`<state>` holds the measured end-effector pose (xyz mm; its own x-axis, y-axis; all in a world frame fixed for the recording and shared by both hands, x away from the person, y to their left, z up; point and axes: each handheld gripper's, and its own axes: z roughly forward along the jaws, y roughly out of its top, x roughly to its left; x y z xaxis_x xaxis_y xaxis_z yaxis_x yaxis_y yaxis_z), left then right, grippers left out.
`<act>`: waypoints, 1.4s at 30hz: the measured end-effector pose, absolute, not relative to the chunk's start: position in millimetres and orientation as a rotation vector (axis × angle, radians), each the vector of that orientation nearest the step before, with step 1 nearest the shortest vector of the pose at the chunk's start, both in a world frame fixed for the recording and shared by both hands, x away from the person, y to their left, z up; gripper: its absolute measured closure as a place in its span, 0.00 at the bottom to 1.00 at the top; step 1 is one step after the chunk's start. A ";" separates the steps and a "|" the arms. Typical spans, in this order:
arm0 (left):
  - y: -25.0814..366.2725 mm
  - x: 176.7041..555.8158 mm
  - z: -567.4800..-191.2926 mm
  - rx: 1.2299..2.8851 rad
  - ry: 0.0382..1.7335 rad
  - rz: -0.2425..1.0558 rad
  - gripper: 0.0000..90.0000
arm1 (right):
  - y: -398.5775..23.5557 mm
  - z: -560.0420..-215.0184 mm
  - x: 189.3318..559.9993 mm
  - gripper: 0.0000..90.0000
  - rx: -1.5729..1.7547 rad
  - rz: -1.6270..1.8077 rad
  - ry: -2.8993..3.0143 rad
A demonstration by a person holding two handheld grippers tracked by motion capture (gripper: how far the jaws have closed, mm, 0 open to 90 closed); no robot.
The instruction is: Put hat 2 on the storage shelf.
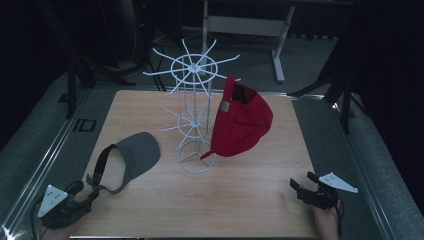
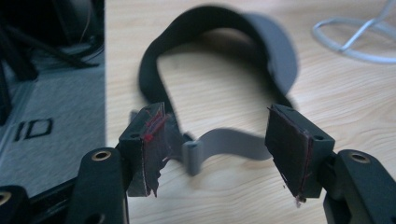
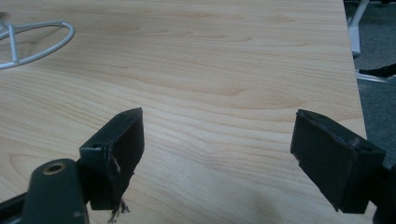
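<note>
A grey visor (image 1: 134,154) with a black headband lies on the left of the wooden table (image 1: 260,200). My left gripper (image 1: 89,191) sits at the table's near left corner, open, at the visor's strap end. In the left gripper view the grey strap tab (image 2: 224,145) lies on the wood between the open jaws of the left gripper (image 2: 219,149), touching neither pad. A red cap (image 1: 241,121) hangs on the right side of a white wire rack (image 1: 194,117) at the table's middle. My right gripper (image 1: 303,181) rests open at the near right, over bare wood (image 3: 219,154).
The rack's round base ring (image 3: 37,39) stands left of my right gripper, well apart from it. Past the table's left edge lies grey floor with an "ID" mark (image 2: 32,129). Dark stands and a white desk frame (image 1: 280,45) surround the table at the back.
</note>
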<state>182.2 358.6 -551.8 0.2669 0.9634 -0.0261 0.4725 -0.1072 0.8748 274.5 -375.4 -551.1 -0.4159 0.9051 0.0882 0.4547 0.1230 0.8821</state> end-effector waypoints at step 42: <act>341.1 227.6 -533.9 1.847 1.147 0.724 0.95 | -373.3 -552.2 276.0 0.19 1.308 1.223 1.960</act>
